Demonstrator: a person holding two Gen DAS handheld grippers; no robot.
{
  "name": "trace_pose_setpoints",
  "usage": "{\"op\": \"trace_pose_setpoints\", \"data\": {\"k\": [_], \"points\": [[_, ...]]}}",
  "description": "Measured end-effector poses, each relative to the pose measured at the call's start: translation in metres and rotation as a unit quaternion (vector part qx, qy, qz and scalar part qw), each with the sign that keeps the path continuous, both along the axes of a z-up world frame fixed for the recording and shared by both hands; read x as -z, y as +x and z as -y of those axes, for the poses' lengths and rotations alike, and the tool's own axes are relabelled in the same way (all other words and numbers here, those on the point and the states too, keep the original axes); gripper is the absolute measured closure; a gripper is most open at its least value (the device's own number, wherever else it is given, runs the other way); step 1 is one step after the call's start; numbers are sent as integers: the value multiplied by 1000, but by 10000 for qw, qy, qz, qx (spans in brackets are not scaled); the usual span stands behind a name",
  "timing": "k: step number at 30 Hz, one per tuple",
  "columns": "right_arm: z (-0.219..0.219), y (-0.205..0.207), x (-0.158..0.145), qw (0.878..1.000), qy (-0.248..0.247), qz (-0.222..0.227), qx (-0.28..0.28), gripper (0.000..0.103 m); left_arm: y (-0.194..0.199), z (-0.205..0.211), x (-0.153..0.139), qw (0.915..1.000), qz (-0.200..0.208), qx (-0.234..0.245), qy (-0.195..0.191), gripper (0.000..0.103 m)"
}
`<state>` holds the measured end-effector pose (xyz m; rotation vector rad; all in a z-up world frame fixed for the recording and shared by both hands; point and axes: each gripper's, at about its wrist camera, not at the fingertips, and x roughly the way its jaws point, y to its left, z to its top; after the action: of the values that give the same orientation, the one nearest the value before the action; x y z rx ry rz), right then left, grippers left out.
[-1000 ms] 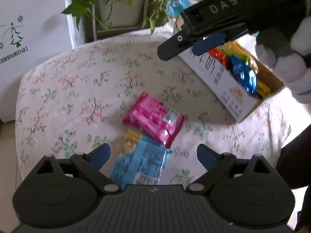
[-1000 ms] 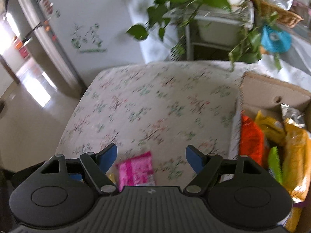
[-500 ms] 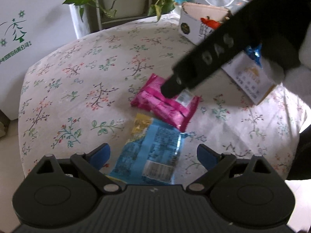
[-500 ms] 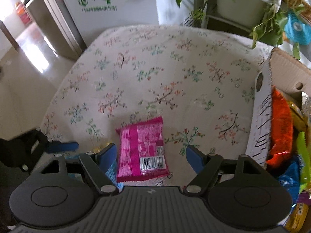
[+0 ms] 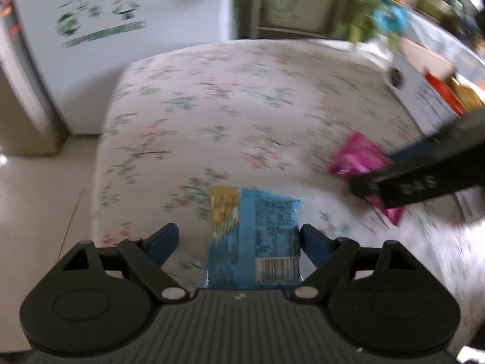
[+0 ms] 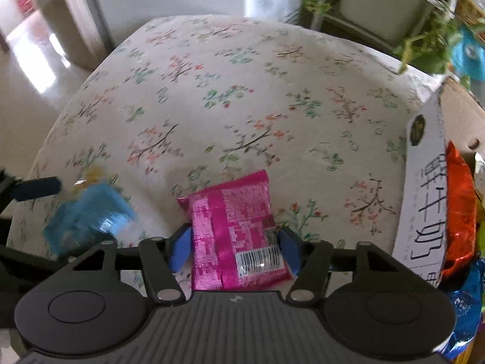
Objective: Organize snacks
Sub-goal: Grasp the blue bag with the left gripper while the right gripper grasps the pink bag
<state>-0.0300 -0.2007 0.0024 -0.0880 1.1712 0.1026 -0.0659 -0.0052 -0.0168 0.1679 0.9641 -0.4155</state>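
Bright daylight, glare on the floor (image 6: 39, 69), motion blur, curved fisheye edges.

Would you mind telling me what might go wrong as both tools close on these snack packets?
The right tool is closing across the pink packet near its barcode end; the slick foil may slip or crumple. The left tool is closing around the blue packet, which sits off-centre against one finger, so it could skew.
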Motion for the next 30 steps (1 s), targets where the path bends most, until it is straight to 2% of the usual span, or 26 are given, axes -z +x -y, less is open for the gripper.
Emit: {"op": "trace_pose_setpoints", "data": {"k": [2, 4, 7, 13, 17, 23, 30], "points": [[6, 3, 0, 9997, 19, 4, 232, 37, 5, -4, 1, 9998, -84, -117, -131, 13], [10, 5, 0, 9995, 41, 21, 302, 35, 3, -1, 2, 9999, -79, 11, -130, 9], [9, 4, 1, 9997, 113, -19, 218, 27, -4, 12, 8, 9993, 24, 323, 198, 0], [3, 4, 6, 10000, -32, -25, 27, 18, -2, 13, 9, 9997, -3, 158, 164, 0], [4, 6, 8, 9999, -63, -34, 92, 11, -1, 14, 9, 9998, -30, 75, 155, 0], [6, 9, 10, 9999, -73, -19, 88, 8, -2, 14, 10, 9999, -9, 16, 142, 0], [6, 9, 9, 10000, -32, -11, 47, 10, 0, 15, 9, 9999, -42, 0, 163, 0]]}}
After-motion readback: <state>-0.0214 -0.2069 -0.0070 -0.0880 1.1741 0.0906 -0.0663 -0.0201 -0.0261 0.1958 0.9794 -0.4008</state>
